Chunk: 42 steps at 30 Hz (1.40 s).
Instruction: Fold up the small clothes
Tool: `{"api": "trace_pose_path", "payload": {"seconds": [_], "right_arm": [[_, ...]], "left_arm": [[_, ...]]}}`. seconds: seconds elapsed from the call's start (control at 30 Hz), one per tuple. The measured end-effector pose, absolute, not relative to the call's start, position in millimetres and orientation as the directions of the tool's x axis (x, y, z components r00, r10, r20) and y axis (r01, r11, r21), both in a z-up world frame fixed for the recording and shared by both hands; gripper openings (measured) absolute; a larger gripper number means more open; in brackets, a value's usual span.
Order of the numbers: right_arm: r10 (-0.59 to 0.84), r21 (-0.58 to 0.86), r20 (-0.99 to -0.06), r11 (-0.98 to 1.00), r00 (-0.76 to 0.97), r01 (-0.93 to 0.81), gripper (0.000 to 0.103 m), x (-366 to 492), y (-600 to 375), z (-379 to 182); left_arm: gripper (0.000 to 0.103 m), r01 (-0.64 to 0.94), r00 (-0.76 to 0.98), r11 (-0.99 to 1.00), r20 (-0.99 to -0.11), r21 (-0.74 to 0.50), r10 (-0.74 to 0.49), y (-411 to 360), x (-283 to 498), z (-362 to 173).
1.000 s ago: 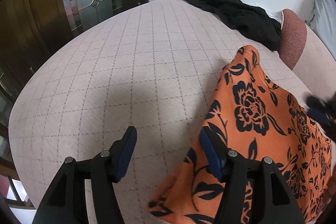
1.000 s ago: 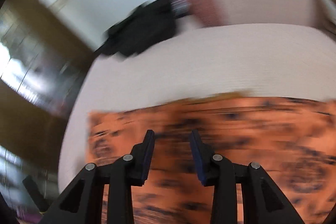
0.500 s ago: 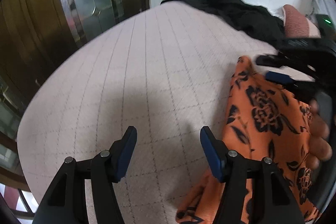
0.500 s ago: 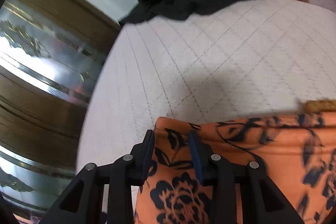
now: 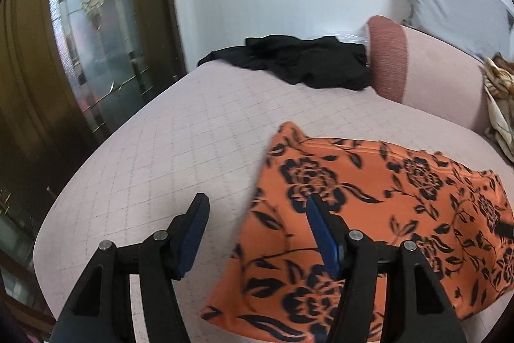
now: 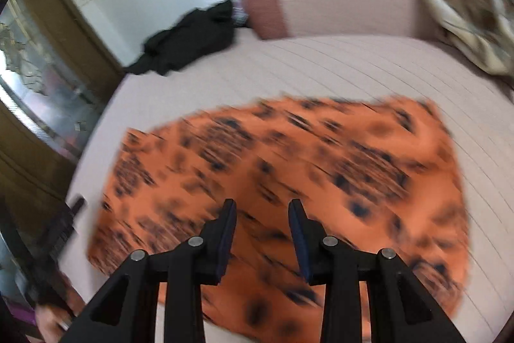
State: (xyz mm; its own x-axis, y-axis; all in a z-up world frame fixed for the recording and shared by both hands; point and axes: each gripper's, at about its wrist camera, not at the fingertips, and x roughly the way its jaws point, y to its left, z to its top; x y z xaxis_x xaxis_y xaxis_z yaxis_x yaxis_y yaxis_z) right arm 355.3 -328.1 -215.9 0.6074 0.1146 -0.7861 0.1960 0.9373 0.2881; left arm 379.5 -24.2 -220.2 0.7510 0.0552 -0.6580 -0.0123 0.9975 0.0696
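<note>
Orange floral garment [image 5: 369, 214]: lay spread flat on the pink quilted bed [image 5: 192, 134], near its front edge. Left gripper [image 5: 257, 214]: fingers wide apart, empty, held over the garment's left edge. Right gripper [image 6: 261, 214]: fingers parted, empty, above the garment's middle; that view was blurred. Black clothing [image 5: 298, 63]: heaped at the bed's far end, beside a pink bolster [image 5: 388, 60].

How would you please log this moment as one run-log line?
phase: between folds | left tool: open, empty | right tool: open, empty | orange floral garment: flat on quilted bed, unheld
</note>
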Motion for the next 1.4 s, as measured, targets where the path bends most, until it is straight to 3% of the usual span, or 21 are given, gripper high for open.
{"api": "trace_pose_path", "payload": {"seconds": [0.27,0.6,0.9,1.17,1.4], "right_arm": [[0.073,0.258,-0.859,0.917,0.506,0.306,0.038,338.9,-363.4,-270.6],[0.010,0.290,-0.784,0.889,0.620,0.353,0.037,338.2,-388.9,-249.1],[-0.004,0.289,-0.824,0.857,0.566,0.427,0.037,341.3,-415.9,-266.7],[-0.069,0.302,-0.767,0.838,0.638,0.455,0.037,333.3,-424.2,-250.9],[-0.066,0.273,-0.811,0.837,0.581,0.475,0.037,341.2,-431.3,-264.0]], "left_arm": [[0.063,0.041,0.750,0.996,-0.662,0.079,0.021,-47.8,378.4,-221.5],[0.063,0.101,0.723,0.993,-0.691,0.063,-0.030,-62.3,378.2,-231.5],[0.063,0.171,0.717,0.983,-0.692,0.063,-0.081,-91.9,370.0,-232.7],[0.063,0.174,0.716,0.983,-0.693,0.059,-0.085,-97.5,370.0,-232.0],[0.063,0.176,0.719,0.983,-0.690,0.060,-0.086,-96.9,369.2,-230.9]]}}
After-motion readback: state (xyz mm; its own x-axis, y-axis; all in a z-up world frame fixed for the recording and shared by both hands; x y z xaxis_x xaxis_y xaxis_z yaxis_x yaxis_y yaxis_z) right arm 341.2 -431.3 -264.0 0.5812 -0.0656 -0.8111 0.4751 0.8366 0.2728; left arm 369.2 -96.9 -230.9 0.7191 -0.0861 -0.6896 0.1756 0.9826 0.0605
